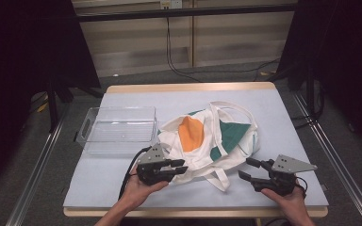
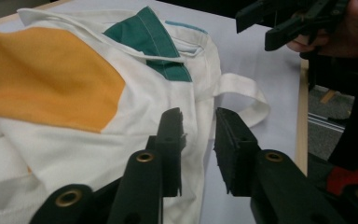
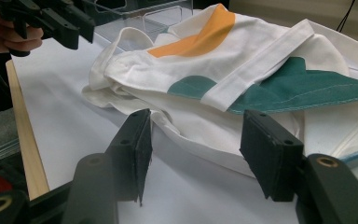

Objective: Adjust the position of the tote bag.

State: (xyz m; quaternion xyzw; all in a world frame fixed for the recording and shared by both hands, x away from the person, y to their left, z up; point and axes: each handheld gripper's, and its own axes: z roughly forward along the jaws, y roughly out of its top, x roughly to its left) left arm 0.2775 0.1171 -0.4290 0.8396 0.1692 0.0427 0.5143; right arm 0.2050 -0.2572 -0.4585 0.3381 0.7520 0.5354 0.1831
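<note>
Pale table w/ wood edge [image 1: 188, 87], dark curtains behind. Risk: left gripper [image 1: 183, 165], jaws slightly apart at the crumpled tote bag's [image 1: 202, 141] near edge, may pinch just one layer or snag a strap, so it bunches. Right gripper [image 1: 246, 168], jaws wide, hovers just off it. Bag: white, orange + green patches, mid-table beside clear bin [image 1: 118, 129].

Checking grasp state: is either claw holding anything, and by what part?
Nothing held. Left claw and right claw are both open, beside the crumpled tote bag.
</note>
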